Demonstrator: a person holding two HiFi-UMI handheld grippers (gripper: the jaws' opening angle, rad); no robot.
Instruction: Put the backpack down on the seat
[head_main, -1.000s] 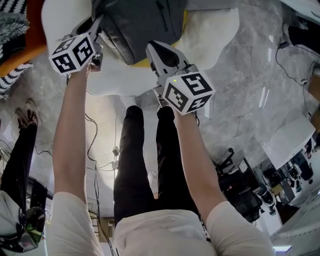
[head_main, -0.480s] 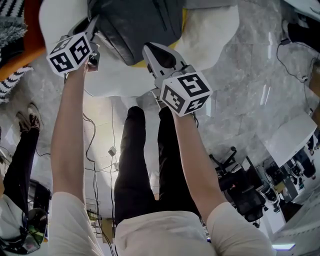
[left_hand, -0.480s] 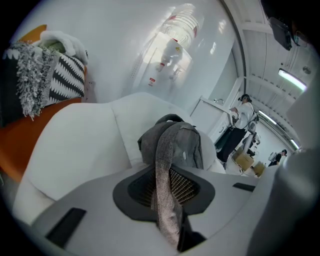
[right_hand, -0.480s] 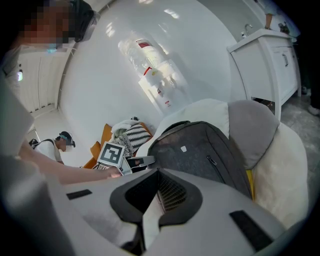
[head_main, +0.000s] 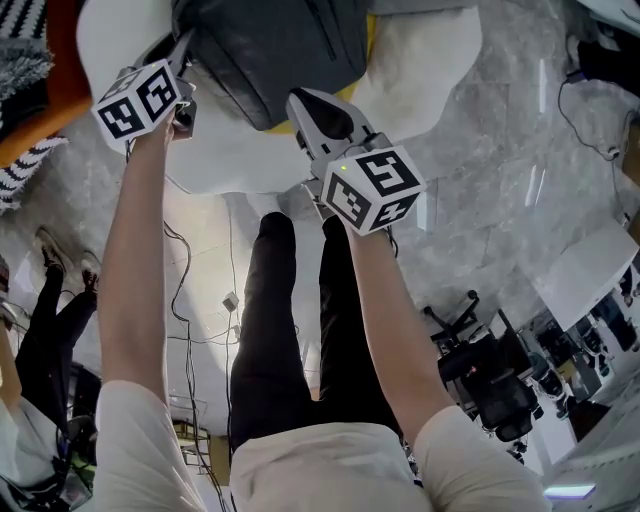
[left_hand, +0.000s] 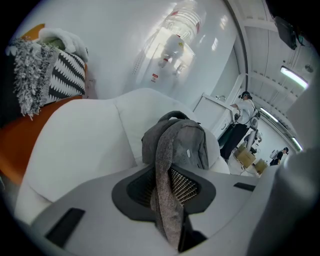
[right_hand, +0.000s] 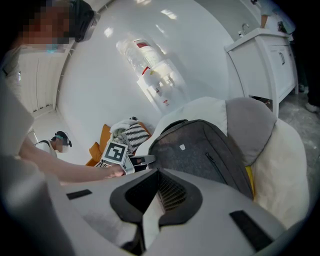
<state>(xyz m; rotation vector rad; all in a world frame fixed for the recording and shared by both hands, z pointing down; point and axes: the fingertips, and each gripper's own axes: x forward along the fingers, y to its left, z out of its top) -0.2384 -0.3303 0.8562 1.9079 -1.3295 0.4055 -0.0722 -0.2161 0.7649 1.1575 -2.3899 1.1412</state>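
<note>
The dark grey backpack (head_main: 270, 50) rests upright on the white armchair seat (head_main: 230, 150), leaning on a grey cushion (right_hand: 250, 120). My left gripper (head_main: 188, 45) is at the bag's left side. In the left gripper view the grey shoulder strap (left_hand: 167, 210) runs from the backpack (left_hand: 187, 145) down between the left gripper's (left_hand: 167, 190) jaws, which are opening while the pads touch the strap. My right gripper (head_main: 300, 100) points at the bag's lower front edge with its jaws shut and nothing between them. The backpack (right_hand: 205, 150) lies just beyond the right gripper (right_hand: 155, 195).
An orange chair with a black-and-white throw (left_hand: 65, 75) stands left of the armchair (left_hand: 85, 135). Something yellow (right_hand: 248, 187) shows under the bag. Cables (head_main: 190, 290) cross the marble floor. A bystander's legs (head_main: 50, 300) are at the left, dark equipment (head_main: 490, 380) at the right.
My left gripper has shifted slightly up and to the left beside the bag. The bystander's feet at the left have stepped. The backpack and right gripper have hardly moved.
</note>
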